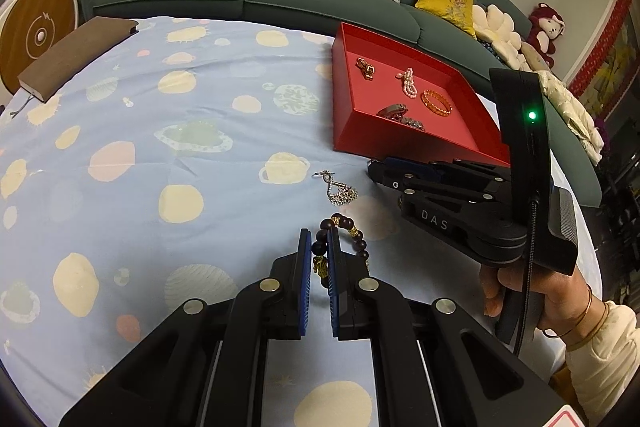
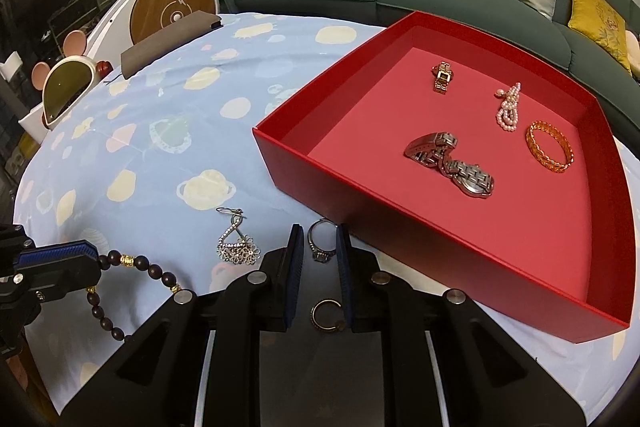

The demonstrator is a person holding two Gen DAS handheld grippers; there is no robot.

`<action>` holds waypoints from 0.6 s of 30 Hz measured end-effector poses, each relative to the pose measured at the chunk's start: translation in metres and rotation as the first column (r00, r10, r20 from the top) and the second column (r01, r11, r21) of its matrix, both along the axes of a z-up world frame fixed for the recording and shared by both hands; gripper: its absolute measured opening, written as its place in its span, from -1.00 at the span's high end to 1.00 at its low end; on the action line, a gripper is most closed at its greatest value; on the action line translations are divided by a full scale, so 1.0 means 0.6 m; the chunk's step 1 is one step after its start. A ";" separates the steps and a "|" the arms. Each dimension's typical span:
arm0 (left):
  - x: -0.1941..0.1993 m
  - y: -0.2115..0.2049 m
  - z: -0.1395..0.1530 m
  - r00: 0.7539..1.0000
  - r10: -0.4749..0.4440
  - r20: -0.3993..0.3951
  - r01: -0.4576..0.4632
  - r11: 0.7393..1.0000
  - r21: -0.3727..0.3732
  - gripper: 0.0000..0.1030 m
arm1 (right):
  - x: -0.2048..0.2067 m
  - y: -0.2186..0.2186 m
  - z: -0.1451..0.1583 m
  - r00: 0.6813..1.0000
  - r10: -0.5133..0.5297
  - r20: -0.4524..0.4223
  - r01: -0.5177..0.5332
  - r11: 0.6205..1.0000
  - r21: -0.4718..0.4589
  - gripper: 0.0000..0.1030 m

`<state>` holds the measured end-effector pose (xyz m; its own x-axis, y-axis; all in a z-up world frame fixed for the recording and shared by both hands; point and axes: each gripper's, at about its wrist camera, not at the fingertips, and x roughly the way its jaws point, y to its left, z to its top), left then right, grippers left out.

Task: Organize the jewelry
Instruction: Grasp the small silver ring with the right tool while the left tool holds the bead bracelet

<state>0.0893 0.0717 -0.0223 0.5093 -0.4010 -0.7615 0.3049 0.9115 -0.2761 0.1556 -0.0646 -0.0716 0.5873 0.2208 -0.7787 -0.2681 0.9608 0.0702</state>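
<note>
Jaws of the right gripper (image 2: 318, 241) flank, without clearly pinching, the silver ring (image 2: 320, 245) lying near the red box (image 2: 360, 195); squeeze squarely; left gripper (image 1: 319, 247) pinches the bead bracelet (image 1: 344, 235).

Dim indoor light, soft shadows, strong fisheye edge distortion.

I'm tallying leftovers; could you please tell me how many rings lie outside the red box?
2: a silver stone-set ring between the right gripper's fingers, and a gold open ring nearer its body. Others may be hidden.
</note>
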 end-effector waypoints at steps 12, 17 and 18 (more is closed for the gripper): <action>-0.001 -0.009 0.000 1.000 -0.005 0.001 0.005 1.000 -0.001 0.90 | -0.004 0.003 -0.005 1.000 -0.019 0.010 0.019 1.000 -0.002 0.85; 0.005 -0.007 0.003 1.000 -0.008 0.003 0.008 1.000 -0.009 0.90 | -0.009 -0.002 0.001 1.000 -0.026 0.009 0.026 1.000 0.013 0.97; 0.006 -0.007 0.005 1.000 -0.008 0.006 0.009 1.000 -0.011 0.90 | -0.010 -0.003 0.004 1.000 -0.026 0.013 0.026 1.000 0.016 0.97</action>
